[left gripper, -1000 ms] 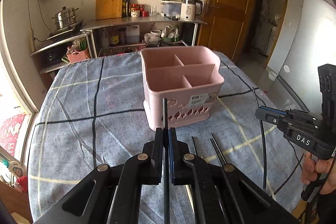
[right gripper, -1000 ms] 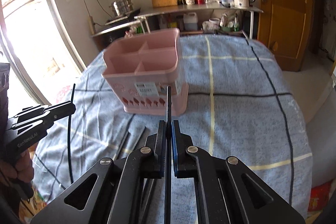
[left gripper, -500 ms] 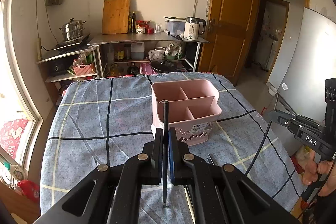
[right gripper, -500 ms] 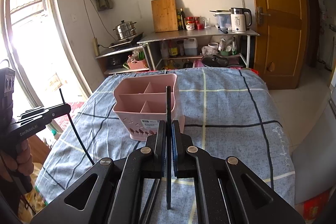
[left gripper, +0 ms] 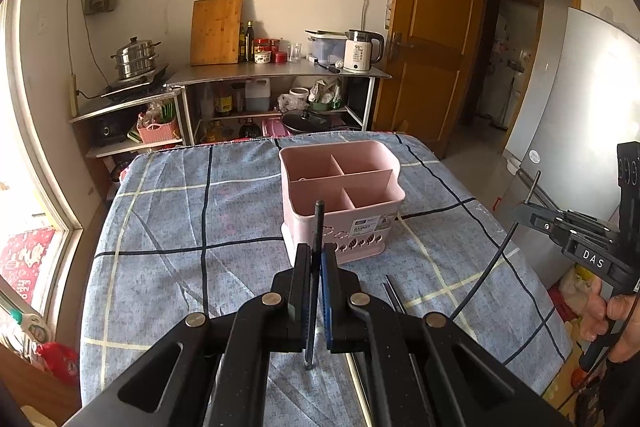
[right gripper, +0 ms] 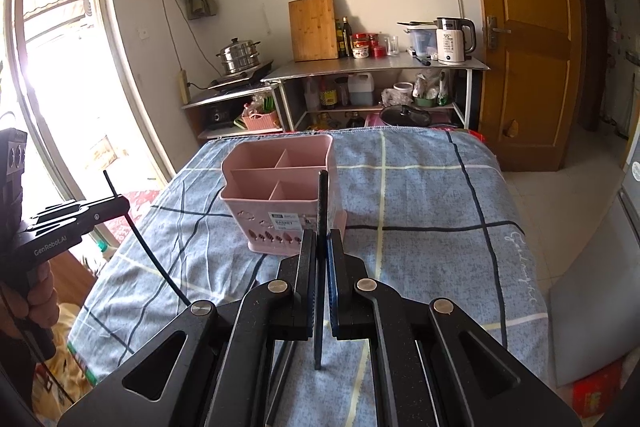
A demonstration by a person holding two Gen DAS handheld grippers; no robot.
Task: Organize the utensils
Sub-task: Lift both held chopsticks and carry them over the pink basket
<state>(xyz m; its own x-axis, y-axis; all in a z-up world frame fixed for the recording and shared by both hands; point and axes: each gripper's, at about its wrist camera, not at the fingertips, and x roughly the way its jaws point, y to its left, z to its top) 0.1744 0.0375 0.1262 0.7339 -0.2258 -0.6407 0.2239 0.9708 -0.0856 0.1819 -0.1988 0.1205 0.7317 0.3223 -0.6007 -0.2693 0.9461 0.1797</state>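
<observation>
A pink divided utensil basket (left gripper: 376, 213) (right gripper: 240, 215) stands on the blue checked tablecloth (left gripper: 180, 211), its compartments showing nothing inside. My left gripper (left gripper: 316, 251) is shut on a black chopstick (left gripper: 319, 219), held upright in the air short of the basket. In the same way, my right gripper (right gripper: 321, 237) is shut on a second black chopstick (right gripper: 322, 195). Each view shows the other gripper at its edge: the right gripper (left gripper: 520, 213) and the left gripper (right gripper: 120, 203), both gripping slanted chopsticks. A few more dark chopsticks (left gripper: 394, 297) lie on the cloth below.
Behind the table stands a metal shelf (left gripper: 280, 71) with a kettle (left gripper: 362, 51), a cutting board (left gripper: 216, 31) and jars. A steamer pot (left gripper: 136, 57) sits at the left, a wooden door (left gripper: 436, 39) and a grey fridge (left gripper: 580, 99) at the right. A person's hand (left gripper: 612, 315) holds the right gripper.
Both grippers have risen and drawn back from the basket, lifting their chopsticks clear off the cloth. The basket now looks smaller and farther away.
</observation>
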